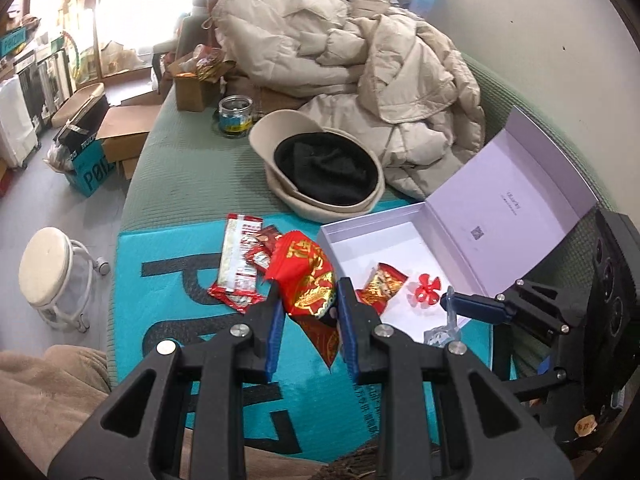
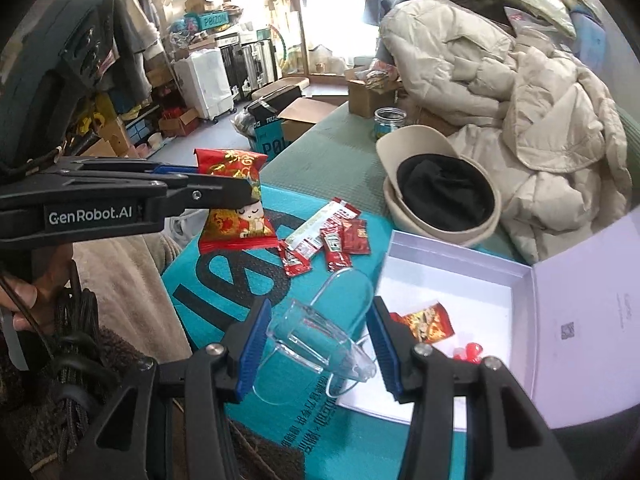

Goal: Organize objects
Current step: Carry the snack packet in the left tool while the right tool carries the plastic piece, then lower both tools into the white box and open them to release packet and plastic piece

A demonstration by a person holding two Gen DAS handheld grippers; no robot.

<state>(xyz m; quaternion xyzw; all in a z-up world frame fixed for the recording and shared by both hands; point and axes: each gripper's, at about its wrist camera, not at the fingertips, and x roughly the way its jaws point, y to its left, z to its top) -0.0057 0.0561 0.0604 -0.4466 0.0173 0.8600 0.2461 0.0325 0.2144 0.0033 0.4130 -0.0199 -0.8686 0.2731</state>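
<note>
My left gripper [image 1: 308,300], marked "GenRobot.AI", clamps a red-gold snack packet [image 2: 234,204]; my right gripper [image 2: 316,344] pinches a clear plastic cup [image 2: 320,340] above the teal mat [image 1: 168,308].

Box lid [image 2: 592,320]: print too small to read — cut by the right edge.
Red toy [image 2: 470,351]: half hidden behind the right tool's finger.

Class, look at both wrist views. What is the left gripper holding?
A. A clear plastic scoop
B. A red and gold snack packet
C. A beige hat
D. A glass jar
B: the left gripper is shut on the red and gold snack packet, which the right wrist view shows lifted above the teal mat; the clear scoop sits between the right gripper's fingers instead.
</note>
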